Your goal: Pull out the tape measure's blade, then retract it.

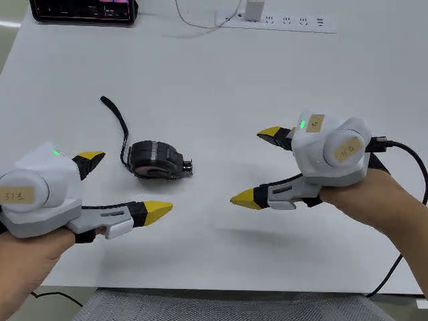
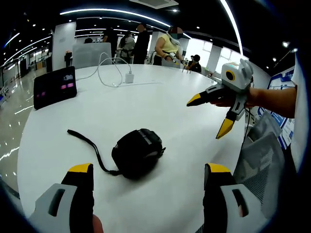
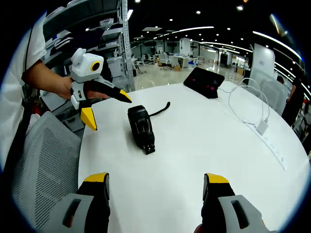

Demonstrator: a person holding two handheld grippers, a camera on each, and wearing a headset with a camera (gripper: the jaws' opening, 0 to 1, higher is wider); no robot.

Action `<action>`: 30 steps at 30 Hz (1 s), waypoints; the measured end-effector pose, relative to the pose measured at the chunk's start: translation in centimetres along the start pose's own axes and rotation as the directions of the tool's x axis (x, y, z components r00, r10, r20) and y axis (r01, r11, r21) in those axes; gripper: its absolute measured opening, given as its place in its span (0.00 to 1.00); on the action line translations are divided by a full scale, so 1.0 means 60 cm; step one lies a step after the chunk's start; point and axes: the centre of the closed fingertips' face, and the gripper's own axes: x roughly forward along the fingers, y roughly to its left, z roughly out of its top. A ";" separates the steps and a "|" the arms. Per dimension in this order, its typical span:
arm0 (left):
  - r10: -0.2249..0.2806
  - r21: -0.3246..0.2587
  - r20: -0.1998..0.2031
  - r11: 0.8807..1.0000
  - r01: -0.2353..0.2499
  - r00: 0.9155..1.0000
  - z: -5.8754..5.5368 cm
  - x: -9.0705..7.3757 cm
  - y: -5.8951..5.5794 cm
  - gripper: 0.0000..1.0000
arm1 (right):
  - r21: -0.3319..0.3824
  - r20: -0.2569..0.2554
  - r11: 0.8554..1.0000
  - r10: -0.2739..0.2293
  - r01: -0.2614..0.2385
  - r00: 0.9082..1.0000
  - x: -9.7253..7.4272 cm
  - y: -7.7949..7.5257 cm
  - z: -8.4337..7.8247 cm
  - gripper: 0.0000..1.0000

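Tape measure (image 1: 156, 160) sits on the white table (image 1: 221, 80) between the two grippers, touched by neither. The left gripper (image 1: 136, 180), just beside it, has its jaws spread wide and empty, as does the right gripper (image 1: 246, 166), farther off. The blade is hidden inside the case. The dark mouth end faces the right gripper, too small to make out. The black, rounded case runs left to right, and its strap (image 1: 119, 124) trails toward the far left.

One tape measure (image 1: 157, 160), one tablet (image 1: 83, 10), one power strip (image 1: 287, 22), one chair (image 1: 234, 307), one counter (image 1: 221, 80), two tongs: left tongs (image 1: 135, 181), right tongs (image 1: 246, 166).
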 end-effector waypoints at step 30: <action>-0.089 0.125 -0.013 0.988 0.090 0.996 0.002 -0.037 -0.007 0.99 | 0.034 0.037 0.999 -0.006 0.005 0.999 -0.068 0.020 -0.028 0.99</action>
